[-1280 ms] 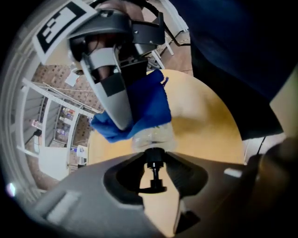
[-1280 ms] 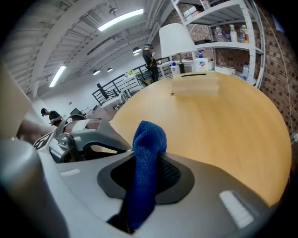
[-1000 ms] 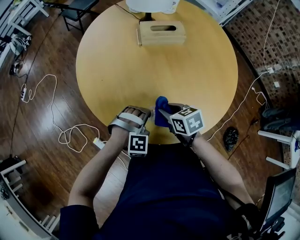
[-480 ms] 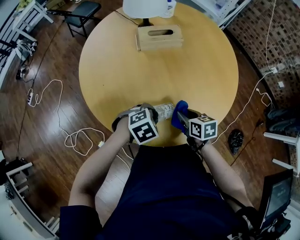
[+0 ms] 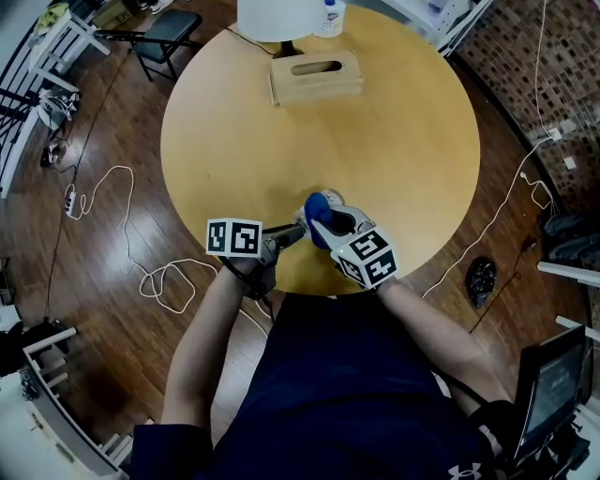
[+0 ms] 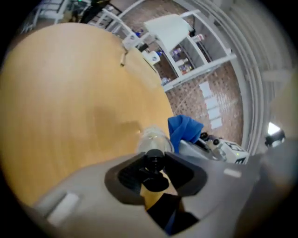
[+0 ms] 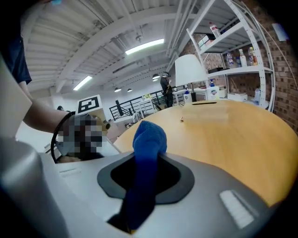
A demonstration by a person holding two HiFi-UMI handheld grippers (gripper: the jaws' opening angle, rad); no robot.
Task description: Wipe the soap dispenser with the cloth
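The soap dispenser (image 5: 329,199) is a clear bottle with a black pump head. It is held off the round wooden table (image 5: 394,122) near its front edge. My left gripper (image 5: 296,229) is shut on the pump end. In the left gripper view the black pump (image 6: 154,163) sits between the jaws of the left gripper (image 6: 153,173), and the clear body (image 6: 151,140) points away. The blue cloth (image 5: 317,219) is bunched in my right gripper (image 5: 325,228), which is shut on it, and lies against the bottle's side. In the right gripper view the cloth (image 7: 149,137) sticks up out of the right gripper (image 7: 145,160).
A wooden tissue box (image 5: 314,77) and a white lamp (image 5: 277,17) with a small bottle (image 5: 329,15) stand at the table's far edge. Cables (image 5: 112,187) trail over the wood floor on the left, near a chair (image 5: 173,26). A brick wall is at the right.
My left gripper has rolled over, so its marker cube swung from right to left and the dispenser now points away. The right gripper has brought the cloth left against the bottle.
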